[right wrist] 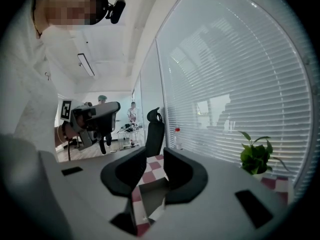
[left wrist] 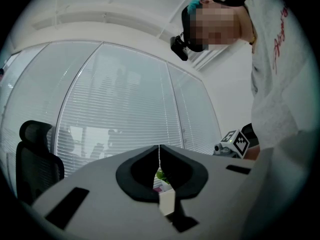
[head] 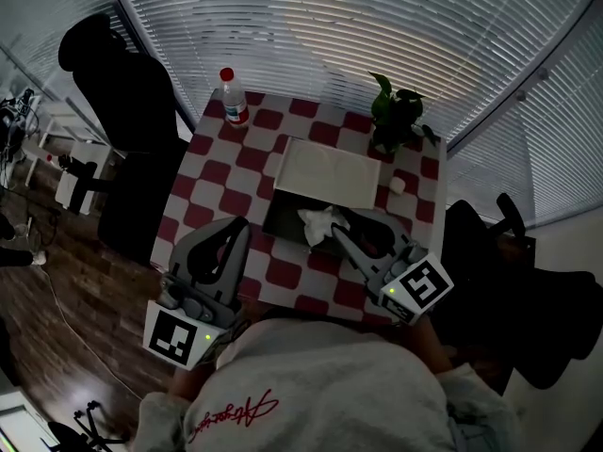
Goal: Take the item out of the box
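Upper left of the head view: black high-back office chair (head: pixel 122 111), matte. Just right of it, a clear plastic bottle (head: pixel 233 97) with red cap and red label stands upright at the far left corner of the tabletop (head: pixel 212 172), which wears a red-and-white checked cloth. Lower left: left tongs (head: pixel 236 226), grey smooth shell with black curved pads, hang over the near left edge. The left gripper view shows the pads pressed together with only a hairline seam between them and nothing pinched. Centre: shallow rectangular box (head: pixel 283 217), dark inside, its flat pale lid tipped up at the back. The crumpled white item (head: pixel 318 222), soft and wrinkly like paper or tissue, lies inside at the box's near side. Just right of it: right tongs (head: pixel 337 229), tips at the box's near-right part, pads spread with a clear gap and gripping nothing; box wall shows through the gap. Upper right: small leafy green plant (head: pixel 396 111) in a dark pot. Ribbed white blinds (head: pixel 377 26) behind.
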The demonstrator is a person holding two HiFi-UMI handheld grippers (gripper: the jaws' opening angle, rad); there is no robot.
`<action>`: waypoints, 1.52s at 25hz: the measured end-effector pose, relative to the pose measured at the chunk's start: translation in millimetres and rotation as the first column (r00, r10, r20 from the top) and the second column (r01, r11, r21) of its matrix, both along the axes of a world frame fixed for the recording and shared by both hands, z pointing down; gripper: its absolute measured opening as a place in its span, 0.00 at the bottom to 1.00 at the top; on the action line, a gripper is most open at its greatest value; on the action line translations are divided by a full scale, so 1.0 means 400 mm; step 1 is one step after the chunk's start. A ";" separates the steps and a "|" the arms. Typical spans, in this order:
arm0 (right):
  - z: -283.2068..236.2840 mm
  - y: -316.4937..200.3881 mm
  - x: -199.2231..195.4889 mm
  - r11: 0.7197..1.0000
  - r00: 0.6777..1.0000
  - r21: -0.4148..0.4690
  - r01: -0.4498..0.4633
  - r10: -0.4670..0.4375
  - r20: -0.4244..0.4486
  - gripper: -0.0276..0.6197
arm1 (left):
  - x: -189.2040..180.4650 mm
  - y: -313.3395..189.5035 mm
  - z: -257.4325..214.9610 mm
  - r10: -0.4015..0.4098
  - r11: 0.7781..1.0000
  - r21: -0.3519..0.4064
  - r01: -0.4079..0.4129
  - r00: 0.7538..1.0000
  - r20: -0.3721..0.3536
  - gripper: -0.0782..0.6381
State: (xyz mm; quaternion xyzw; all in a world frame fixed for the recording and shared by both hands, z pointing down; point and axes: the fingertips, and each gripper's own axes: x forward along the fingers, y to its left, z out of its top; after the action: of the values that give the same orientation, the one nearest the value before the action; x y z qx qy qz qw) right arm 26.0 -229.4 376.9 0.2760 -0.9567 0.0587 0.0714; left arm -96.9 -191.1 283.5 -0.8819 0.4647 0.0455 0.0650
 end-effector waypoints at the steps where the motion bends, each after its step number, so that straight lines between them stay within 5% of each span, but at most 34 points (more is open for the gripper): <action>1: 0.007 0.001 0.000 1.000 1.000 -0.006 0.002 -0.002 -0.005 0.21 | 0.000 0.001 -0.001 -0.001 1.000 0.001 0.001 1.000 0.000 0.13; 38: 0.281 -0.021 -0.022 0.987 0.977 -0.160 0.001 -0.035 -0.209 0.21 | -0.022 0.042 0.004 -0.048 0.999 -0.003 0.048 0.999 0.025 0.13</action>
State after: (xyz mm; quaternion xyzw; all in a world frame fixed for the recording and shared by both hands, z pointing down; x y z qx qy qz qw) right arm 17.2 -237.7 489.3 0.2655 -0.9384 0.1043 0.1949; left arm -105.6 -174.3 285.1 -0.8711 0.4850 0.0320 0.0702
